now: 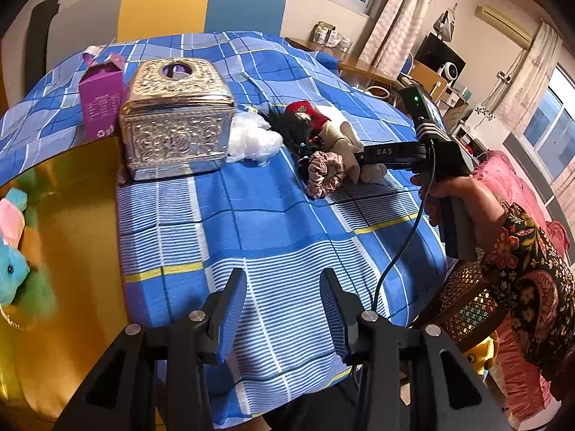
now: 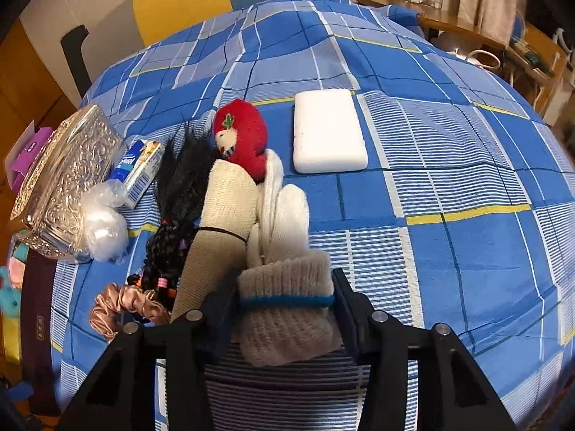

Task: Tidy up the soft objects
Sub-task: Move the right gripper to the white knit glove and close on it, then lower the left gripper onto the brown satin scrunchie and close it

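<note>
Right gripper (image 2: pixel 285 296) is down on a rolled pair of knit socks (image 2: pixel 285 319) with a blue band; both fingers (image 2: pixel 222 305) sit against the roll's sides, clamped on it. The roll lies on the bed (image 2: pixel 449 251), on a blue plaid sheet, at the near end of a cluster of soft things. Touching the roll on its far side: white socks (image 2: pixel 284 208) and the legs of a cloth doll (image 2: pixel 222 208) in a red hat with long black hair. A pink satin scrunchie (image 2: pixel 118 303) lies by the hair ends, left of the fingers. Further out, apart from the pile, a white foam block (image 2: pixel 329 131) lies flat.

Left of the doll: a crumpled clear plastic bag (image 2: pixel 104 222), a small blue-and-white carton (image 2: pixel 142 176) lying on its side, and an embossed silver tissue box (image 2: pixel 68 186). In the left wrist view a purple carton (image 1: pixel 100 104) stands just behind the tissue box.

Left gripper (image 1: pixel 284 309) hangs over bare sheet near the bed's front edge, fingers apart, nothing between them. From that view the right hand (image 1: pixel 456 197), in a floral sleeve, holds its gripper with the tip buried in the doll-and-sock pile. A blue and green plush toy (image 1: pixel 18 280) sits off the bed's left edge, blurred.
</note>
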`<state>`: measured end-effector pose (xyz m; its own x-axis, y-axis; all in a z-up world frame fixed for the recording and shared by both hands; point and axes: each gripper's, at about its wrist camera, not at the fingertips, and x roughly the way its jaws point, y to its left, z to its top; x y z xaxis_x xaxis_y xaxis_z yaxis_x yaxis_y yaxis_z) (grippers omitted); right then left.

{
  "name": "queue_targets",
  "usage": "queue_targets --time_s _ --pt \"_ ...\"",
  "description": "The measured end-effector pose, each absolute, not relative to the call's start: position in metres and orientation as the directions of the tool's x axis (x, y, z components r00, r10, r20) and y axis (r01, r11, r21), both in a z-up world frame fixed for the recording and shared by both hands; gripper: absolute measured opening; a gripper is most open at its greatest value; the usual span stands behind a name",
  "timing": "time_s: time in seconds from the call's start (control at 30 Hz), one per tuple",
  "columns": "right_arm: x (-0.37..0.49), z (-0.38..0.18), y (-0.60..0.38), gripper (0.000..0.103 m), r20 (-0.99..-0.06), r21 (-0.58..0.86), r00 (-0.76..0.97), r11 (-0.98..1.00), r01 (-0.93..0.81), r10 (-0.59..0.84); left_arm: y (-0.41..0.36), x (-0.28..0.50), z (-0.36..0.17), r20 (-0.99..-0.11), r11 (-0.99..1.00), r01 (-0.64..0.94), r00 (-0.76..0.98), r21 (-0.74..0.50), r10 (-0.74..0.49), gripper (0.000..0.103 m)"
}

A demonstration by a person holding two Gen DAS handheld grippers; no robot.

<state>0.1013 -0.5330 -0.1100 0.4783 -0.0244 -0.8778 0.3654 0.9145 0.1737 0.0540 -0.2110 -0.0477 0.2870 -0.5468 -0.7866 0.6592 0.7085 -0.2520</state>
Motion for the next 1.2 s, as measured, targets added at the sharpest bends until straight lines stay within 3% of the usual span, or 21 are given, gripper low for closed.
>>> queue_targets --time_s 0.27,0.53,0.77,1.0,1.2 --pt "0.092 -0.093 -0.539 0.046 -0.904 0.099 0.425 0.939 0.329 -0.053 -0.247 0.063 -0.046 -0.781 0.674 0.700 0.277 -0.235 -0.560 0.042" --pt "0.076 -0.091 -0.573 0.046 -0.874 0.196 0.485 0.889 0.413 -0.032 -0.314 0.089 -0.052 -0.787 0.636 0.757 0.298 -0.149 -0.540 0.042" --pt "0.075 -0.079 -0.578 0.046 -0.845 0.200 0.532 0.885 0.421 -0.062 -0.364 0.122 -0.078 -0.809 0.650 0.752 0.312 -0.109 -0.497 0.042" --pt "0.076 -0.081 -0.581 0.046 -0.843 0.212 0.535 0.876 0.434 -0.061 -0.353 0.122 -0.090 -0.809 0.654 0.743 0.293 -0.143 -0.509 0.016" --pt "0.075 -0.081 -0.582 0.046 -0.843 0.205 0.533 0.874 0.441 -0.071 -0.314 0.115 -0.096 -0.820 0.680 0.708 0.265 -0.191 -0.507 0.012"
